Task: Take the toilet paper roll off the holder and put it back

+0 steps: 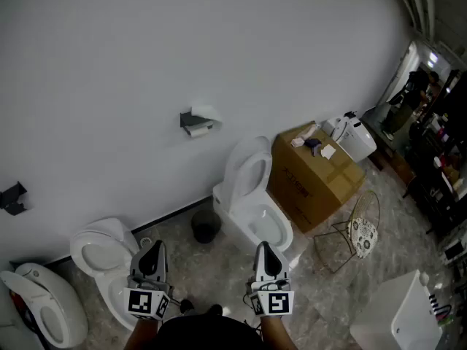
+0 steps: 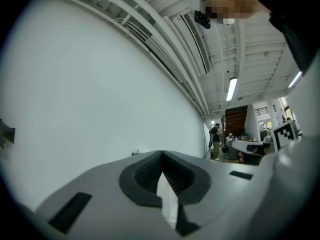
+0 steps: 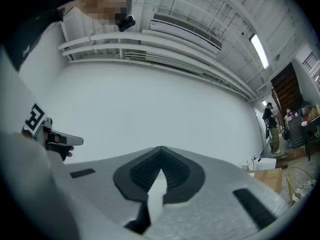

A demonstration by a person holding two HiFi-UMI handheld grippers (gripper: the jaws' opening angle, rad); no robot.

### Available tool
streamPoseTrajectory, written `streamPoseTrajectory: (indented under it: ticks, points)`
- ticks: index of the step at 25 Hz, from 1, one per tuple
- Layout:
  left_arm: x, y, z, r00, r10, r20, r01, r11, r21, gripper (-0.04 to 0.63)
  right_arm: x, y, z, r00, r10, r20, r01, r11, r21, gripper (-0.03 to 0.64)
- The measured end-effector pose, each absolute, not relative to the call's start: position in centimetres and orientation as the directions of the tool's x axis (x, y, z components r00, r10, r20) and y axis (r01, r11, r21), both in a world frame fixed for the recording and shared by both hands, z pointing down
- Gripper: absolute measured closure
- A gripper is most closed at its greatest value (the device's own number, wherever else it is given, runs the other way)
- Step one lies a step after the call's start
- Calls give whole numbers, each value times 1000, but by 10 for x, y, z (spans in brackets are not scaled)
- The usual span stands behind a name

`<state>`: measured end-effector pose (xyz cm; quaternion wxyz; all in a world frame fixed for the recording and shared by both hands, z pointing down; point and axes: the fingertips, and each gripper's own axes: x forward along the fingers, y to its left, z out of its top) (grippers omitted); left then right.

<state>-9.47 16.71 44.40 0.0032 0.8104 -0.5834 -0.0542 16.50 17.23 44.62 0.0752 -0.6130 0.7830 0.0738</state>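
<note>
The toilet paper roll (image 1: 202, 127) sits on a dark holder (image 1: 191, 119) fixed to the white wall, well ahead of both grippers. My left gripper (image 1: 154, 246) and right gripper (image 1: 263, 247) are held low near the bottom of the head view, side by side, pointing toward the wall. Each is shut with nothing between its jaws. In the left gripper view the jaws (image 2: 162, 153) meet at the tips, and the holder (image 2: 135, 153) shows as a tiny dark spot on the wall. The right gripper (image 3: 161, 148) is likewise shut, with only bare wall ahead of it.
A white toilet (image 1: 252, 199) stands below and right of the holder, with a black bin (image 1: 206, 226) beside it. Another toilet (image 1: 102, 261) is near my left gripper. A cardboard box (image 1: 315, 179) and a wire stand (image 1: 359, 232) lie to the right.
</note>
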Motion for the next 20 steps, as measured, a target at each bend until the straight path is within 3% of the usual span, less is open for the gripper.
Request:
streamPoseTrajectory:
  ticks: [20]
  points:
    - [-85, 160, 446, 325, -943, -70, -942, -329, 68, 592, 159, 163, 447, -295, -937, -189, -952, 305, -25, 615]
